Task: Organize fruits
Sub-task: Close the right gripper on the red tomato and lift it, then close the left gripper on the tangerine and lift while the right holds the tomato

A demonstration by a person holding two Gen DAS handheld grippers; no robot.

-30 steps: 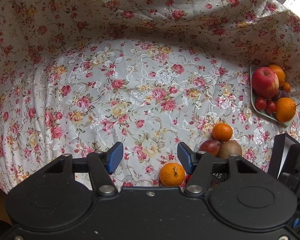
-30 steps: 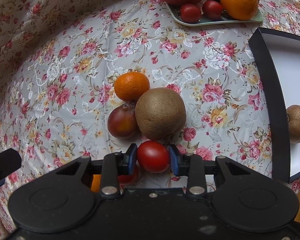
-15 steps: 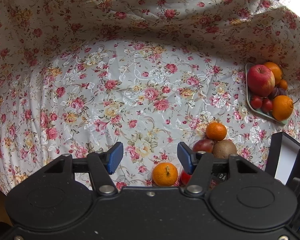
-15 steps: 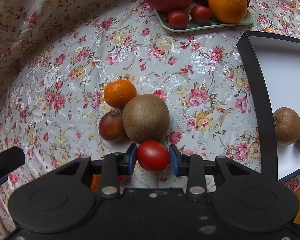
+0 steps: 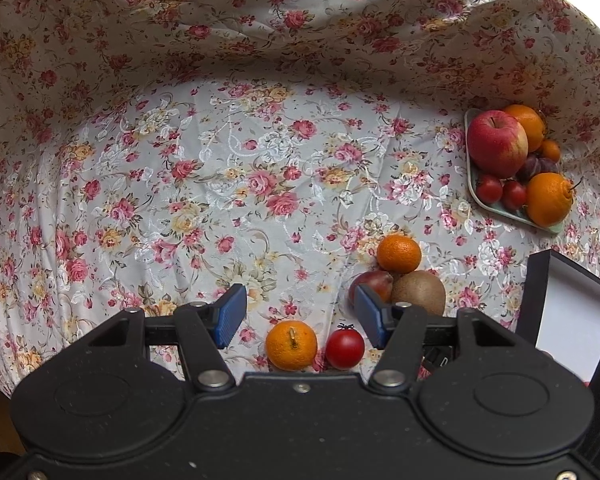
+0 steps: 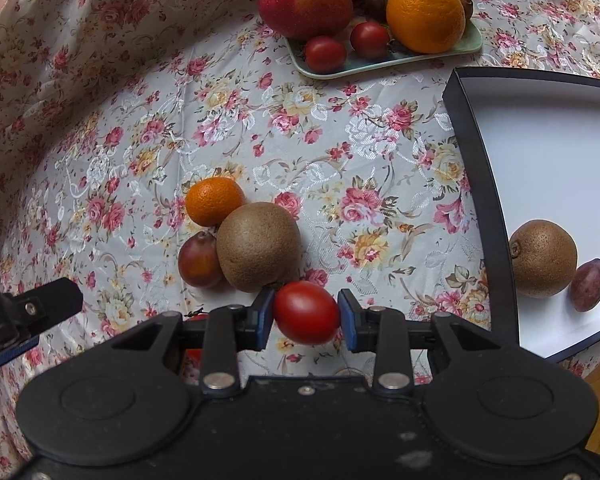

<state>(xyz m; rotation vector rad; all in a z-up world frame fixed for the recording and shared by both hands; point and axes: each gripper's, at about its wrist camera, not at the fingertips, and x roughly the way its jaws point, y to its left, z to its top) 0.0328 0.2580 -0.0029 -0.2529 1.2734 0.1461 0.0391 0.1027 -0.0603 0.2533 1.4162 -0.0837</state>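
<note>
The right gripper (image 6: 306, 314) pinches a red tomato (image 6: 306, 312) between its blue pads, lifted above the flowered cloth (image 6: 340, 152). At its two o'clock lies the white box (image 6: 548, 160), holding a kiwi (image 6: 543, 258) and a plum (image 6: 588, 285). The left gripper (image 5: 298, 316) stands half open, empty, above a mandarin (image 5: 291, 345) at six o'clock.

Both my wrist cameras look steeply down along their fingers at the table (image 5: 260, 160), close up (the right nearer), sharing the kiwi (image 5: 418, 292) cluster and fruit plate (image 6: 380, 65).
</note>
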